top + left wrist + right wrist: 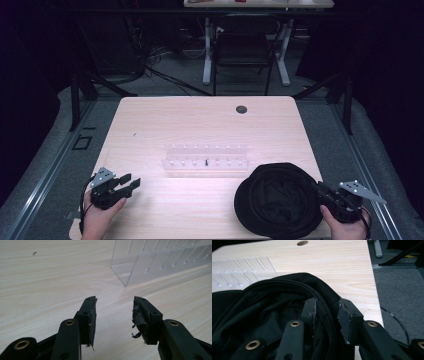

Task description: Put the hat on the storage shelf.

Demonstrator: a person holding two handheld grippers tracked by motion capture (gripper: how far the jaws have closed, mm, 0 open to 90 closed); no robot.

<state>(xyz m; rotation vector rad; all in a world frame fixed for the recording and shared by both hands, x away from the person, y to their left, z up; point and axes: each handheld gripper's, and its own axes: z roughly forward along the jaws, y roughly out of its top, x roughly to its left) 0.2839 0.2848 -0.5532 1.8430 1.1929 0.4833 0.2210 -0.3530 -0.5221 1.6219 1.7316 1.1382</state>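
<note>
A round black fabric item (277,200), like a soft cap lying mouth up, sits at the table's front right. My right gripper (324,192) is at its right edge. In the right gripper view the jaws (327,312) stand either side of the cap's stitched rim (325,302), one inside and one outside. The outer pad's face still shows bare, so the gripper is open. A clear acrylic rack (206,160) with two rows of slots stands mid-table. My left gripper (129,184) rests open at the front left, empty, with its jaws (114,312) pointing toward the rack's end (130,267).
The pale wooden table (165,125) has a round cable hole (241,109) near its far edge. Its right edge (375,297) drops to grey floor close to my right gripper. Beyond the table stand a dark chair (242,50) and another desk's legs.
</note>
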